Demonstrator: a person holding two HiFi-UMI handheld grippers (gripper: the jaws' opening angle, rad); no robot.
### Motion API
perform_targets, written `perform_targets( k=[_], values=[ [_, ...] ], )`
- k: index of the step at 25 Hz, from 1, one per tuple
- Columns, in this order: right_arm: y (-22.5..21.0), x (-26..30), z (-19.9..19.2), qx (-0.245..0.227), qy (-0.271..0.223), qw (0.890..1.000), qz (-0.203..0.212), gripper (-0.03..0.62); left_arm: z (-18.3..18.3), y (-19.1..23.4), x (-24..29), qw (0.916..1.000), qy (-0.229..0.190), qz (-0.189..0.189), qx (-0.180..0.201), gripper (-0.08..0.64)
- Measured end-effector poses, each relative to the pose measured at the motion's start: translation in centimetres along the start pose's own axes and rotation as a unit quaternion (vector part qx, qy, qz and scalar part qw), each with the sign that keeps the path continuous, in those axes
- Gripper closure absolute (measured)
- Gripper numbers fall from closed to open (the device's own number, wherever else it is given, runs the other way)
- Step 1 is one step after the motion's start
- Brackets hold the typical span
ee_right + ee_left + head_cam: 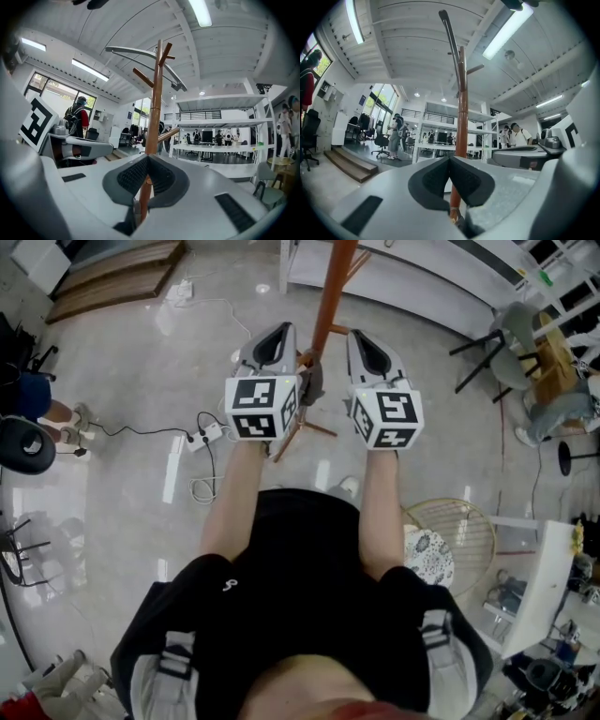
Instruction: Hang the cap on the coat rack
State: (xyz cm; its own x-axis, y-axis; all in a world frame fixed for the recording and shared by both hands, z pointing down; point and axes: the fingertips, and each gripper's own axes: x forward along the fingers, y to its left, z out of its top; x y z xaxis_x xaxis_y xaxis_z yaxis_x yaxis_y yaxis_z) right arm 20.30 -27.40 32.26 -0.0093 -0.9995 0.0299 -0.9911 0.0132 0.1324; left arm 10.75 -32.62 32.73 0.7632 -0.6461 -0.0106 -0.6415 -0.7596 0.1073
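The coat rack's orange-brown pole [326, 306] rises between my two grippers. The left gripper [274, 334] and right gripper [367, 338] flank it at the same height, both tilted upward. In the left gripper view the jaws [450, 159] are shut and empty, with the pole [462, 117] just behind them. The right gripper [148, 158] is also shut on nothing. High on the rack [154, 93], by its upper pegs, a thin curved grey shape [136, 54], seemingly the cap's brim, shows edge-on as a dark strip [451, 42]. A dark grey lump [311, 381] lies against the pole; I cannot tell what it is.
A power strip [206, 435] with cables lies on the floor left of the rack's feet [298, 432]. A seated person [33, 397] and a black chair [23, 446] are far left. A round wire basket [455, 531] stands right, with grey chairs [511, 343] and white shelving [412, 277] behind.
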Motion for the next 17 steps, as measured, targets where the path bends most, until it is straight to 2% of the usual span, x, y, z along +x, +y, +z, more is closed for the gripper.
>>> perform_targets(
  k=[12, 17],
  values=[
    [0.5, -0.2, -0.9, 0.020, 0.004, 1.000, -0.005, 0.595, -0.8, -0.2, 0.0, 0.9994, 0.015, -0.028, 0.010, 0.561],
    [1.1, 0.7, -1.9, 0.027, 0.010, 1.000, 0.001, 0.595, -1.8, 1.3, 0.1, 0.9993, 0.025, -0.026, 0.007, 0.561]
  ],
)
